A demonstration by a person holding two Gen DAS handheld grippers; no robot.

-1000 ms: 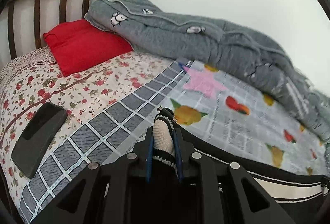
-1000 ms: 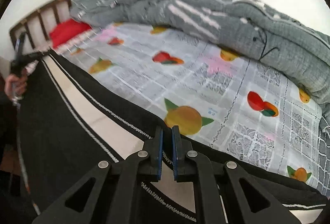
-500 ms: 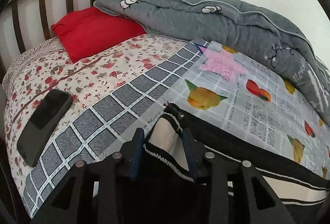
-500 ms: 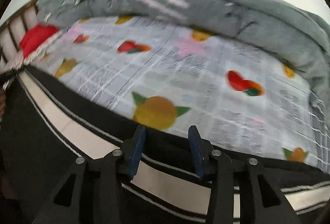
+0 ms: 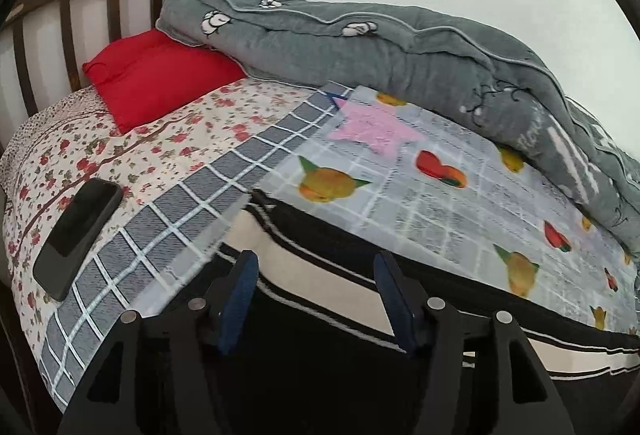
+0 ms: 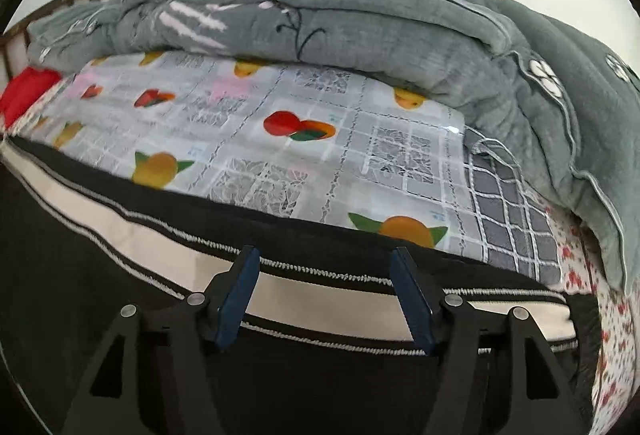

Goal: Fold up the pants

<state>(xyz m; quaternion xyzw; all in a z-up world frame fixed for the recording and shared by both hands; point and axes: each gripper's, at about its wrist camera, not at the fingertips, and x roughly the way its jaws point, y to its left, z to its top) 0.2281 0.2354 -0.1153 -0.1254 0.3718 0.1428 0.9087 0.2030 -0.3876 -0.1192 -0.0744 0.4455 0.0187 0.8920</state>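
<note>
Both sets of jaws stand wide apart, nothing between them. Left gripper and right gripper each hover just over the pants, blue pads clear of the cloth.

Pants: black, with a cream side stripe edged by thin black-and-white knit lines. They lie stretched lengthwise along the near edge of the bed, on the fruit-print cover. One end sits beside the grey checked border in the left wrist view; in the right wrist view the other end stops short of the floral sheet. Stripe runs fairly straight, fabric flat — some motion blur at the left end.

Changes: a second ago both grippers were clamped on the pants, the left one pinching a bunched cream-and-black end. Half a second ago both had opened partway. Now fully spread, and that bunched end has dropped flat.

Around: phone on the floral sheet, red pillow at the headboard, grey quilt heaped along the far side.
</note>
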